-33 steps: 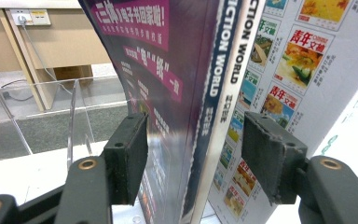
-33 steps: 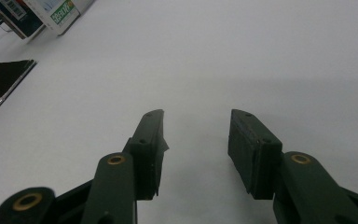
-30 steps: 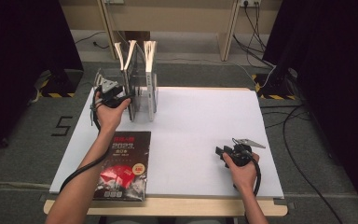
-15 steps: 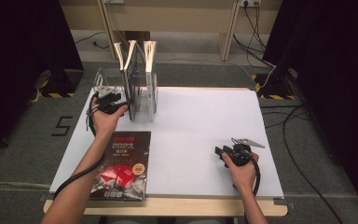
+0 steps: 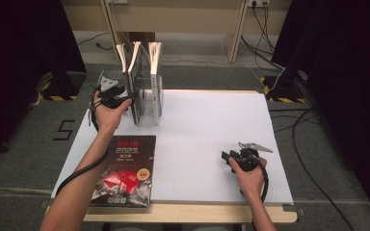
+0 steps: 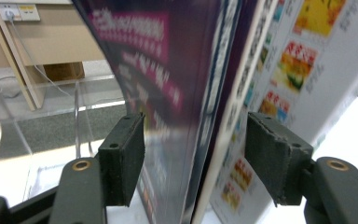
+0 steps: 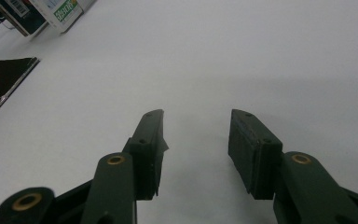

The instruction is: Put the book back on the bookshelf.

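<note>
- The left gripper [image 5: 125,98] is at the rack [image 5: 147,96], which stands at the table's [image 5: 207,130] far left edge; its jaws straddle the edge of an upright magazine [image 6: 186,93] there.
- In the left gripper view, both pads [image 6: 121,158] stand apart from the magazine, with a gap on each side; nothing is clamped.
- A second magazine [image 5: 125,168] lies flat on the table, well in front of the rack, near the front left corner.
- The right gripper [image 5: 227,156] rests on the table, far right of the rack, with its jaws wide and empty.
</note>
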Demonstrator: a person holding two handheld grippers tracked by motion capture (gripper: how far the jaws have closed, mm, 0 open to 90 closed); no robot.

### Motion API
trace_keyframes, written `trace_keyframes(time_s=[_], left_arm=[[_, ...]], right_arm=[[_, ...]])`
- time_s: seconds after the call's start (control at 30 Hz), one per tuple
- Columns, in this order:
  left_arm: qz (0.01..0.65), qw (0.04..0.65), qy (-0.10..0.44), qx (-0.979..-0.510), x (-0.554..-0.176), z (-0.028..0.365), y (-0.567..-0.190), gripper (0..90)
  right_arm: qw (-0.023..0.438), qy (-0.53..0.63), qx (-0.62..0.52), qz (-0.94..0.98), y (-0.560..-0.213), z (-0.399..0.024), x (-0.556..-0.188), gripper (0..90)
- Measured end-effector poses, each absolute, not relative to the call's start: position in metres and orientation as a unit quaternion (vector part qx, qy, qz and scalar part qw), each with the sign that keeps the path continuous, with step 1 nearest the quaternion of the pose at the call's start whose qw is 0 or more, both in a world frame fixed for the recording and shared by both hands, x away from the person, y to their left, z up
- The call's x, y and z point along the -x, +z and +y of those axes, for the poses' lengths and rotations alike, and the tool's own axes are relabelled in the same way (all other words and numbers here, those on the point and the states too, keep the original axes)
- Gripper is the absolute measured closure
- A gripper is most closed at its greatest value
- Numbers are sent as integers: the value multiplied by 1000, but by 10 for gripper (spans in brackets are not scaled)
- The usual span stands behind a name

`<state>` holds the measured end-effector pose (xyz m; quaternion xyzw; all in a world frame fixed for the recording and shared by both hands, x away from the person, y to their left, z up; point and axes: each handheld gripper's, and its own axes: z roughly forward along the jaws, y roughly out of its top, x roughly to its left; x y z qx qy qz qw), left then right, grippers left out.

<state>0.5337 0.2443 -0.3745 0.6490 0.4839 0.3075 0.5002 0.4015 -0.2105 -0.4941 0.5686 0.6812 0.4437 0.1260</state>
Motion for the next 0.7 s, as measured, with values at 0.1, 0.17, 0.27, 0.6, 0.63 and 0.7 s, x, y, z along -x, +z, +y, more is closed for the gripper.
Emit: trace_keyframes(time_s=[0.1, 0.17, 0.27, 0.6, 0.63, 0.7], left_arm=[[486, 495, 307, -651, -544, 238, -372, 378], [485, 483, 318, -656, -550, 234, -371, 388], [481, 469, 332, -662, -556, 230, -370, 459], [437, 413, 393, -695, -558, 229, -368, 743], [430, 410, 400, -698, -557, 228, -369, 741], [434, 416, 399, -693, -555, 228, -370, 742]], right_arm=[[123, 444, -570, 680, -494, -211, -401, 558], [125, 444, -570, 680, -494, -213, -401, 557], [126, 443, -570, 680, -495, -215, -401, 556], [123, 442, -572, 680, -496, -215, -402, 555], [122, 443, -572, 679, -496, -215, -402, 555], [121, 443, -573, 679, -496, -214, -402, 554]])
